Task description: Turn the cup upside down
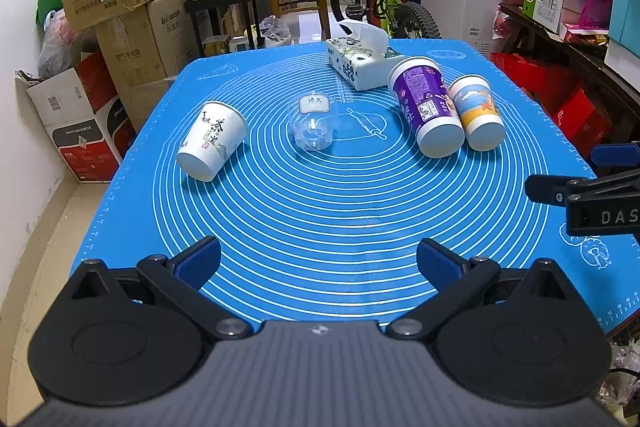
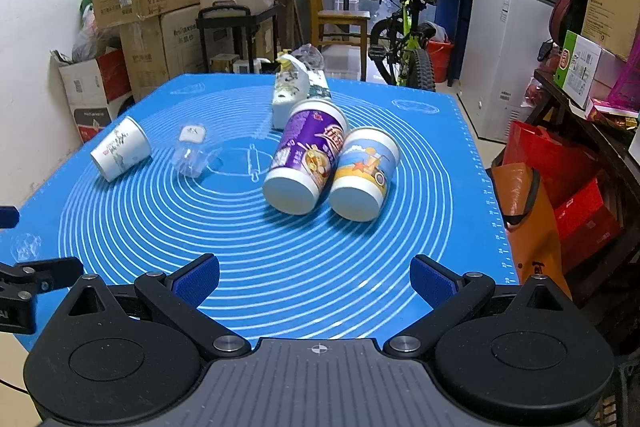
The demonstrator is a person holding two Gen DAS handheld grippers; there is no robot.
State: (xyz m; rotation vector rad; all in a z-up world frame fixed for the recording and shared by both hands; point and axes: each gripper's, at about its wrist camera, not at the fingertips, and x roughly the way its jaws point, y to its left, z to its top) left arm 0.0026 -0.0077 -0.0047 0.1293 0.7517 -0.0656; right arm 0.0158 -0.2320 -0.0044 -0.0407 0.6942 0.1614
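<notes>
Left wrist view: the left gripper (image 1: 319, 263) hovers over the near part of the blue mat (image 1: 320, 211), its blue-padded fingers spread wide apart with nothing between them. Four cups lie on their sides farther out on the mat. The white cup (image 1: 212, 141) lies at left, base toward the camera. The clear cup (image 1: 314, 125) lies near the centre. The purple cup (image 1: 426, 107) and the orange cup (image 1: 478, 113) lie side by side at right, touching, bases toward the camera. A tissue box (image 1: 358, 61) sits behind them. The right gripper (image 1: 560, 175) enters at the right edge.

Right wrist view: the right gripper (image 2: 315, 277) hovers over the mat's near edge, fingers wide apart and empty. The purple cup (image 2: 306, 163) and orange cup (image 2: 366, 175) lie directly ahead. The white cup (image 2: 120, 149) and clear cup (image 2: 192, 155) lie at left.
</notes>
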